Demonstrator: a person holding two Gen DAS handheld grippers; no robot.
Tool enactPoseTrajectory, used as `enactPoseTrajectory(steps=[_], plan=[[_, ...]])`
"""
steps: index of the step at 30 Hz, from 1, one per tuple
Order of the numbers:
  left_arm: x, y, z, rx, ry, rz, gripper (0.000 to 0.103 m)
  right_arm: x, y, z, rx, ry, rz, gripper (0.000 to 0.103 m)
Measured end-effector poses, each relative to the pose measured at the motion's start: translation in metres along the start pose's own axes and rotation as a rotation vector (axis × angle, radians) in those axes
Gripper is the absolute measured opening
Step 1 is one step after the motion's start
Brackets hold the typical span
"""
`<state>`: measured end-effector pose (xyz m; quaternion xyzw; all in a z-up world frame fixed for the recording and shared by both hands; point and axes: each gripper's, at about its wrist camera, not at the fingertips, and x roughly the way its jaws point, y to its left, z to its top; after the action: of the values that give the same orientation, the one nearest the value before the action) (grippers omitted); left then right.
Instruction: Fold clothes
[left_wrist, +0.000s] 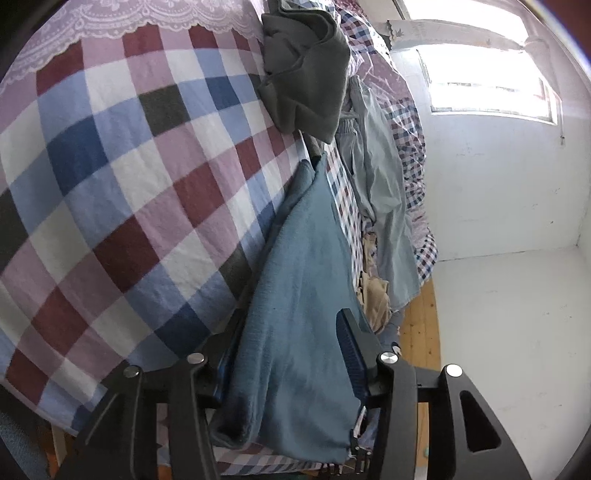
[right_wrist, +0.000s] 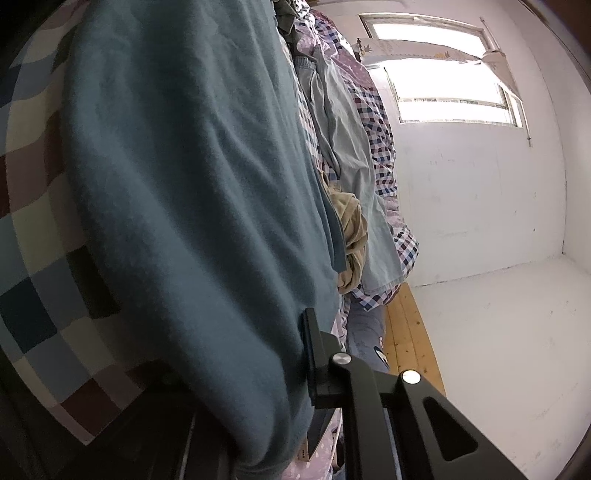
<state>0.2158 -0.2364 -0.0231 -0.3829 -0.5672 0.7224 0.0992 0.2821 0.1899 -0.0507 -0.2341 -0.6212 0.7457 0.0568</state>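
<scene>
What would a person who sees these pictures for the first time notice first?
First, the blue-grey garment, which fills the middle of both views and is clamped in the left tool and the right tool. Under it lies the big checked bedspread, with a dark grey garment crumpled at its far end. On the right, a bright window glares from the white wall.

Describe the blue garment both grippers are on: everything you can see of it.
The blue garment is a teal, soft, fuzzy-looking knit or fleece, plain, with no print visible. It is stretched over the checkered bedspread. The left gripper is shut on one edge, cloth bunched between its fingers; the right gripper pinches another part, one finger hidden by the cloth. Its far side lies near a beige garment. Sleeves and collar cannot be made out.
</scene>
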Motion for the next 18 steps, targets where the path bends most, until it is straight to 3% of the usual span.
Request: enactPoseTrajectory(steps=[5,7,8,10,18], plan=[[0.007,-0.001,-0.002,0.023,0.023,0.039,0.052,0.003,-0.002,0.001,0.006,0.000,0.002,0.011],[0.008,-0.002,-0.002,0.037,0.030,0.057,0.035,0.002,-0.001,0.001,0.007,-0.001,0.001,0.011],[0.009,0.000,-0.003,0.030,0.035,0.064,0.011,0.002,0.000,0.001,0.008,-0.001,0.003,0.011],[0.011,0.004,-0.005,0.013,0.044,0.077,0.009,-0.001,0.000,0.000,0.016,0.001,0.010,0.011],[-0.002,-0.007,-0.008,0.019,0.020,-0.013,0.008,-0.009,-0.022,0.001,0.079,-0.014,0.067,0.006]])
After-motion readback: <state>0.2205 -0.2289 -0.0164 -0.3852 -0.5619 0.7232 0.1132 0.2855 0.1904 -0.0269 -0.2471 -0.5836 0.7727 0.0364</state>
